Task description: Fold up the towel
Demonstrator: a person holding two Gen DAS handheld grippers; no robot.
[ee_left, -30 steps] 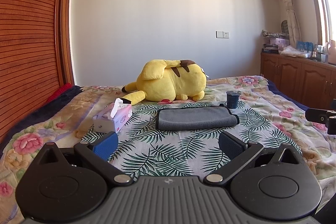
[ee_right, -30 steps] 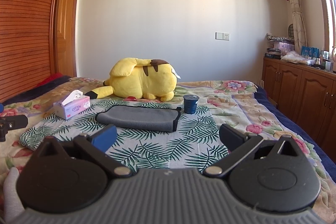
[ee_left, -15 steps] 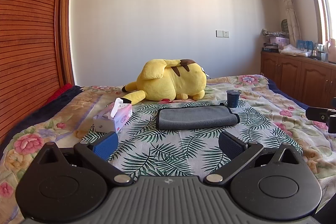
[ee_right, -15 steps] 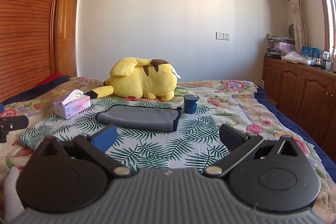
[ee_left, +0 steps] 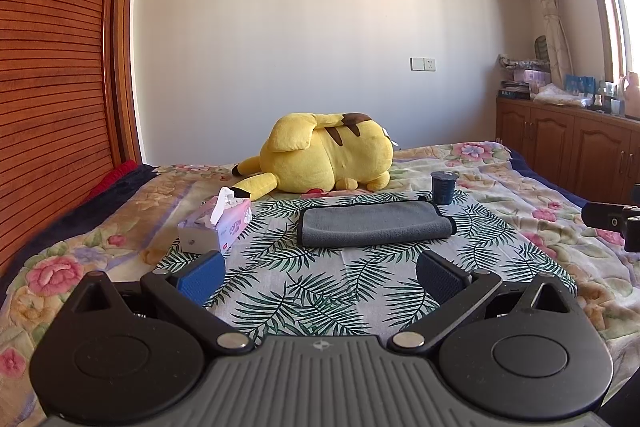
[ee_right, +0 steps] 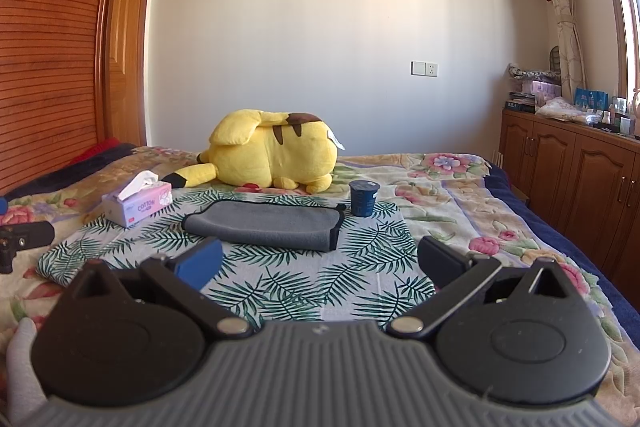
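- Holding both grippers wide open and empty: my left gripper (ee_left: 320, 273) and my right gripper (ee_right: 320, 267) hover low over the near part of the bed (ee_left: 520, 187), well short of any cloth.
- Beyond them the grey towel (ee_left: 374, 225) lies flat on the palm-leaf sheet (ee_left: 304, 279), apparently doubled over once.
- I judge it light, soft and floppy, likely to sag and drag; I would pinch its two near corners, one per gripper.
- A tissue box (ee_left: 218, 227) sits left of it, a dark cup (ee_left: 442, 187) just beside its far right corner, a yellow plush (ee_left: 328, 157) beyond.
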